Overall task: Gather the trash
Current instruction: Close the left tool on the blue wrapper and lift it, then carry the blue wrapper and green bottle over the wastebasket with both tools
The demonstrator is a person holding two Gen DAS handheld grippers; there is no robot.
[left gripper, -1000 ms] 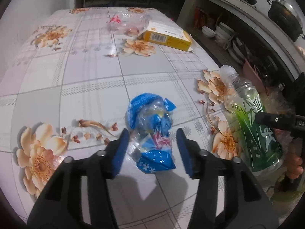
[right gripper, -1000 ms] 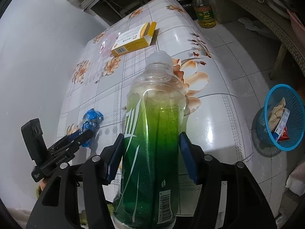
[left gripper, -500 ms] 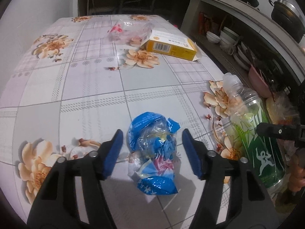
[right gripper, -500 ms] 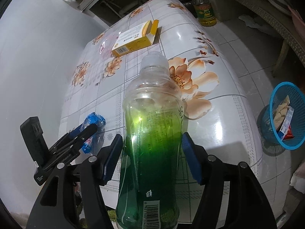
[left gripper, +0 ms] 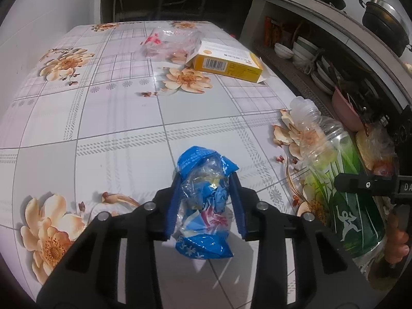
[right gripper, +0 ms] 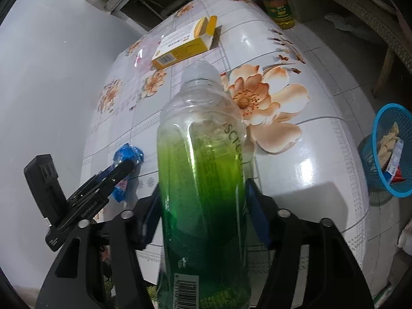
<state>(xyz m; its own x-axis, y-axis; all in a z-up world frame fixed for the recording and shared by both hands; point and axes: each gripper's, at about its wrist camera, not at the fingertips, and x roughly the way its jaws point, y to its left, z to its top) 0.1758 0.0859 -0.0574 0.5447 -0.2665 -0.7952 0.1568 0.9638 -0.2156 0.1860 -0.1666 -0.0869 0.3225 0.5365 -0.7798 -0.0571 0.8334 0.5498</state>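
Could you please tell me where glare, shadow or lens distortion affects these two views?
Right wrist view: bright glare patches on the glossy tablecloth beside the green bottle, the table edge bowed by the fisheye, corners vignetted black. Left wrist view: softer sheen near the yellow box, a shadow under the blue wrapper and the fingers, grid lines curving outward.

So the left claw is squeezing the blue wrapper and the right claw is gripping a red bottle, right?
Not quite: the bottle in the right claw is green, as the right wrist view shows. The left claw does squeeze the blue wrapper.
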